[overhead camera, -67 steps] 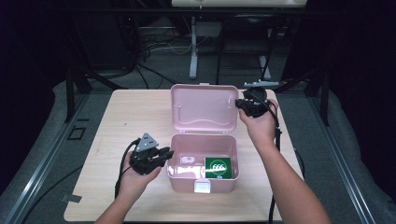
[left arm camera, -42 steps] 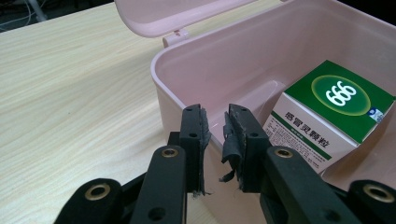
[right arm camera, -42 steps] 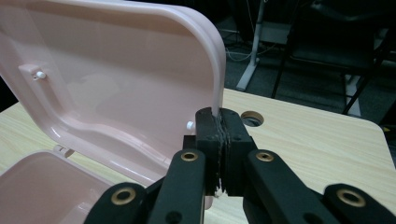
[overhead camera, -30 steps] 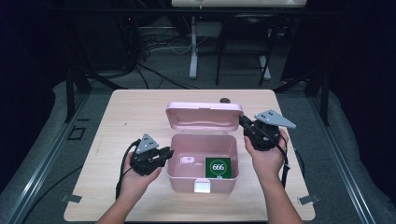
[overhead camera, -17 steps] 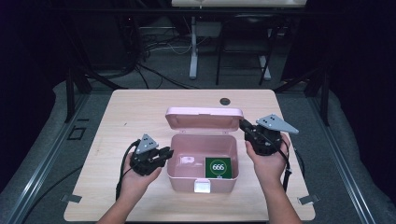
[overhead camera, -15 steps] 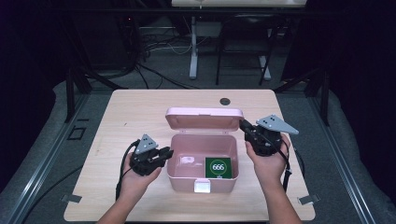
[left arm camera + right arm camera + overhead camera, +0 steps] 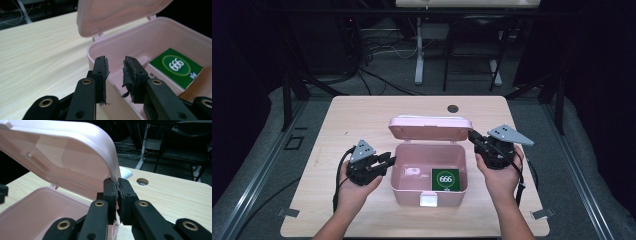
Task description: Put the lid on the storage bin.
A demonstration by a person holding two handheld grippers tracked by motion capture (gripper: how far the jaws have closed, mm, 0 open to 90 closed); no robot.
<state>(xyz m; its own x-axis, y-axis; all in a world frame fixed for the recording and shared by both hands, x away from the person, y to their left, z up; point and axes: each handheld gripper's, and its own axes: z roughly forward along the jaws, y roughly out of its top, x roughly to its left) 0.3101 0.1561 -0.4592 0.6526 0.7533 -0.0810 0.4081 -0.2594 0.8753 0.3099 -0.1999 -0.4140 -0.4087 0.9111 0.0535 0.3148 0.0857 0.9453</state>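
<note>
In the high view, a pink box (image 7: 428, 172) is sitting near the table's (image 7: 362, 115) front edge, at its middle, with its lid (image 7: 430, 128) hanging half raised over the back wall. A green packet (image 7: 446, 179) marked 666 is lying in the box's right front corner. The left gripper (image 7: 386, 161) is resting beside the box's left wall, and the right gripper (image 7: 473, 137) is reaching to the lid's right end.

In the left gripper view, the left gripper (image 7: 115, 68) is standing parted with nothing between its jaws, straddling the box's rim (image 7: 100, 58).

In the right gripper view, the right gripper (image 7: 117, 188) is pinching the lid's (image 7: 62, 155) edge, jaws closed on it.
</note>
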